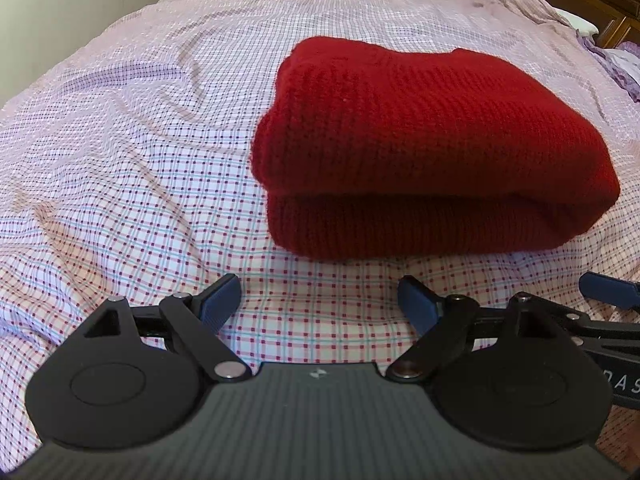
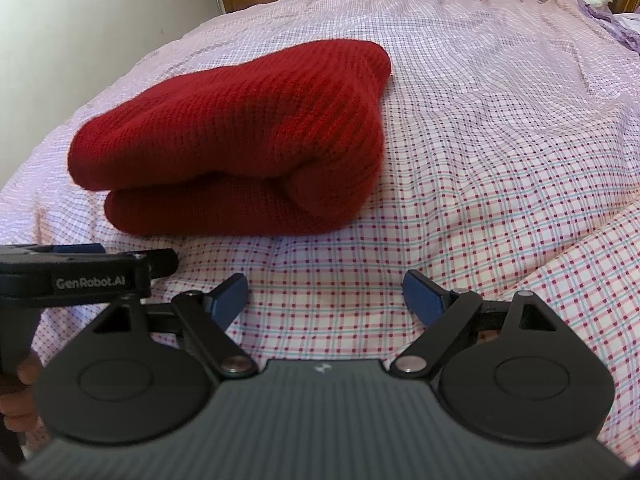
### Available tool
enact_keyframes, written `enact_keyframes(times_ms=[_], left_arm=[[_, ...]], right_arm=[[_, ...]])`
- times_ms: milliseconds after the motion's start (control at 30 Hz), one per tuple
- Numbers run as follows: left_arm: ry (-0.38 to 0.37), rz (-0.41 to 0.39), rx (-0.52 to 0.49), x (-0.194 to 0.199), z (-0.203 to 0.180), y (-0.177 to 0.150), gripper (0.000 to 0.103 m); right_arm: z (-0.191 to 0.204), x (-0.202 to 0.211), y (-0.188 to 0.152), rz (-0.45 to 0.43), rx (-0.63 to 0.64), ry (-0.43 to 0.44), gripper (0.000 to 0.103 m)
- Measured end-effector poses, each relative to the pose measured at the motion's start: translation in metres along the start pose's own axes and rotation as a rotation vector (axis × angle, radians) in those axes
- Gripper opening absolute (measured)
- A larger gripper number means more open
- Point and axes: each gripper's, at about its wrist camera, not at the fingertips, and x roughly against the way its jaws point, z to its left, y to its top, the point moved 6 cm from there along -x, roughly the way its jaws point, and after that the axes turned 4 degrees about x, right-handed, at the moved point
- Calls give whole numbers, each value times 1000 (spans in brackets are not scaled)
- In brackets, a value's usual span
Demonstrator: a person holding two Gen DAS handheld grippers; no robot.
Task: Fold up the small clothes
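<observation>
left tool point(image 2: 80, 256) | label "GenRobot.AI" | jaws wide, empty | red knit point(image 2: 240, 140) folded

A checked bedsheet point(image 1: 160, 140) covers the bed; purple cloth point(image 1: 624, 68) lies beyond.

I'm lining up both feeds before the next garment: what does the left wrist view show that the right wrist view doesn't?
Left wrist only: the right tongs' blue tip at the frame's right edge, and the left tongs open over bare sheet.

Right wrist only: a tucked roll at the red knit garment's right end, the left tongs' body with "GenRobot.AI" lettering, and fingers at the left edge.

Both: the folded garment untouched on the checked bedsheet, wooden furniture behind.
</observation>
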Motion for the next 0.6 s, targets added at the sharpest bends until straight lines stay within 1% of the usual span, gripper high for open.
enact_keyframes(times_ms=[200,600], left_arm=[[12,-3,-19,-1,-3,-1,89],[12,3,-14,-2,-4,-1,89]], right_arm=[[0,0,-2,-9,2,5,88],[0,0,-2,-7,3,4,89]])
